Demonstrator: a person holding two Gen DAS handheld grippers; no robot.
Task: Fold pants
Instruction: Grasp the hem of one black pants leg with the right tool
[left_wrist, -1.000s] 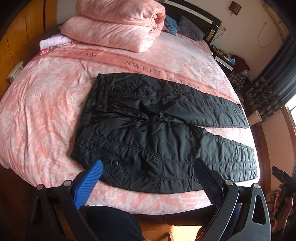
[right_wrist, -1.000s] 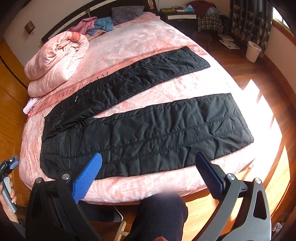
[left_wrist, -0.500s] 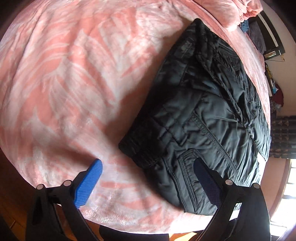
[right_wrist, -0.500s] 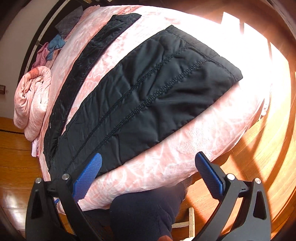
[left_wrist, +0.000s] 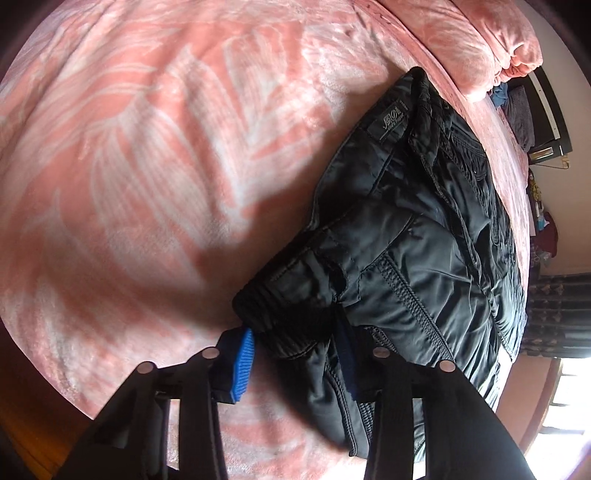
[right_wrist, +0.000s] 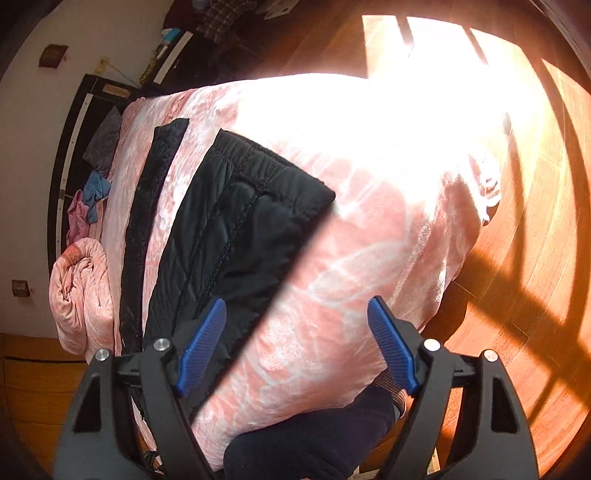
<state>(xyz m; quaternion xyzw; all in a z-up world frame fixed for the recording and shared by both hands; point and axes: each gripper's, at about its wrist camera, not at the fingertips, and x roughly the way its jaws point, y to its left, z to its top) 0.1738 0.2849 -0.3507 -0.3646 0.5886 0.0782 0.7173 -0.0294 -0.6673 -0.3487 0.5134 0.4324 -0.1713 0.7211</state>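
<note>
Black padded pants (left_wrist: 417, 251) lie spread on the pink bed (left_wrist: 129, 155). My left gripper (left_wrist: 295, 362) is shut on the near corner of the waistband, the fabric bunched between its blue pads. In the right wrist view the near pant leg (right_wrist: 236, 236) ends in a cuff on the bed, with the far leg (right_wrist: 147, 229) beside it. My right gripper (right_wrist: 295, 347) is open just above the bed; its left fingertip (right_wrist: 203, 343) is over the near leg's edge, and the right one over bare bedspread.
A rolled pink duvet (right_wrist: 81, 291) lies at the head of the bed, with loose clothes (right_wrist: 94, 192) near the dark headboard. The bed's foot edge drops to a sunlit wooden floor (right_wrist: 535, 258). My dark-trousered knee (right_wrist: 314, 443) is below the right gripper.
My left gripper has moved in and closed on the waistband corner. My right gripper has dropped towards the cuff end of the near leg and narrowed a little while staying open.
</note>
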